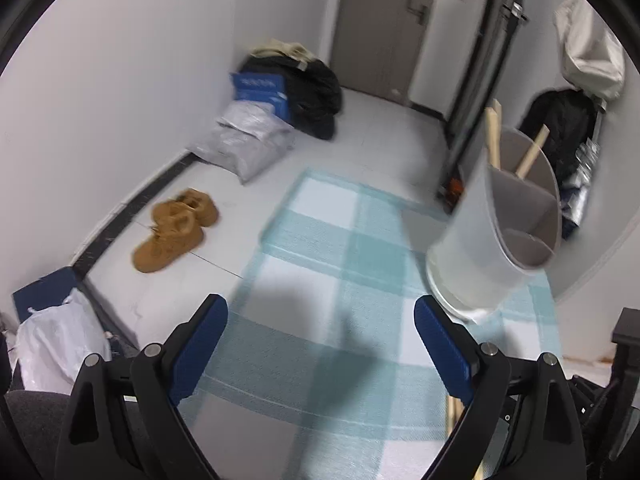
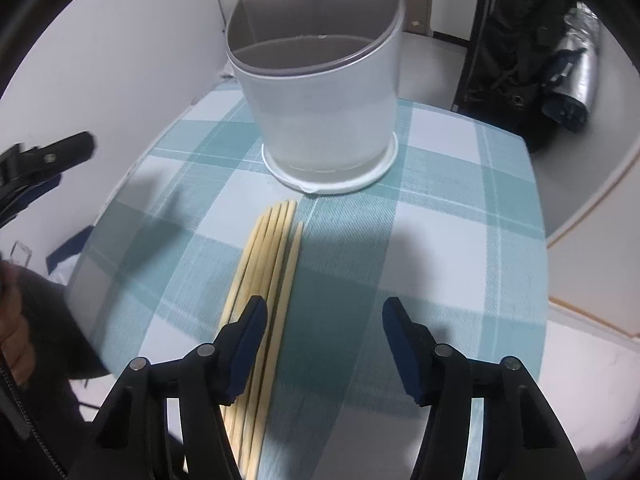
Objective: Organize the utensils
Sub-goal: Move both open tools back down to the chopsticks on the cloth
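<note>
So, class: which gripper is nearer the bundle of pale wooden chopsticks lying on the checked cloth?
Right. The right gripper hangs open directly over the chopsticks; the left gripper is off to their left.

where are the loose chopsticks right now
In the right wrist view, the loose chopsticks lie bundled on the checked tablecloth, just before the holder, partly under the right gripper's left finger.

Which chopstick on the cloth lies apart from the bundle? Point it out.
The rightmost chopstick: it lies alone, its tip short of the others, a thin gap from the bundle, nearest the space between the right gripper fingers.
</note>
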Demonstrator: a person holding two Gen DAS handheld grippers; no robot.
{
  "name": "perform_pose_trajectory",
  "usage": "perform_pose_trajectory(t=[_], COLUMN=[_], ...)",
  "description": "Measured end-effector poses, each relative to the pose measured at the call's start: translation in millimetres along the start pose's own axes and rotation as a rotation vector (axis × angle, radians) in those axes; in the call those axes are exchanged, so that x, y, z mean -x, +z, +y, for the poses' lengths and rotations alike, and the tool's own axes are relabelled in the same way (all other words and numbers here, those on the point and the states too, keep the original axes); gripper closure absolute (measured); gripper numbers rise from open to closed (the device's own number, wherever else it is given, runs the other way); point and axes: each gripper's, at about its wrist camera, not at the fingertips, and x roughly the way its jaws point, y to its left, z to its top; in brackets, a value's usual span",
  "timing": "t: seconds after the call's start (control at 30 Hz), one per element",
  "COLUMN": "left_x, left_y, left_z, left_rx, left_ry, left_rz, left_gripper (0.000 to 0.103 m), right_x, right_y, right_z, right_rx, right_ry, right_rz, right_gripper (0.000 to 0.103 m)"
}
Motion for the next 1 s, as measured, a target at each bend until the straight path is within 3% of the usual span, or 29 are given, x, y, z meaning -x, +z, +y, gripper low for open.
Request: perform_pose_trajectory(t=[0.17,0.3,0.43,0.7,1.0], left_x=[6,1,-5,-8,-9], left_y=[3,4,7,7,10], left_z=[3,5,11,10,22], left_rx=[0.005,0.016,0.036,0.048,0.101], left_ry=[0.013,0.007,-0.014,-0.031,-0.033], left_rz=[-0.023,-0.002,0.019,0.041,0.056], left_gripper=[0.011,0.011,0.011,0.011,0.011], right_x=[-16,-24,-25,-19,-27], right_y=[15,18,16,16,28], right_z=[11,5,2,-15,-1], right_rx=[0.073,0.024,0.023,-0.025,0.061], right_ry=[-0.018,0.028,0.015,0.021,-0.042], right_rz=[0.039,0.067,0.074,0.070,0.114], right_gripper=[0.058,0.065,0.071,0.072,0.072])
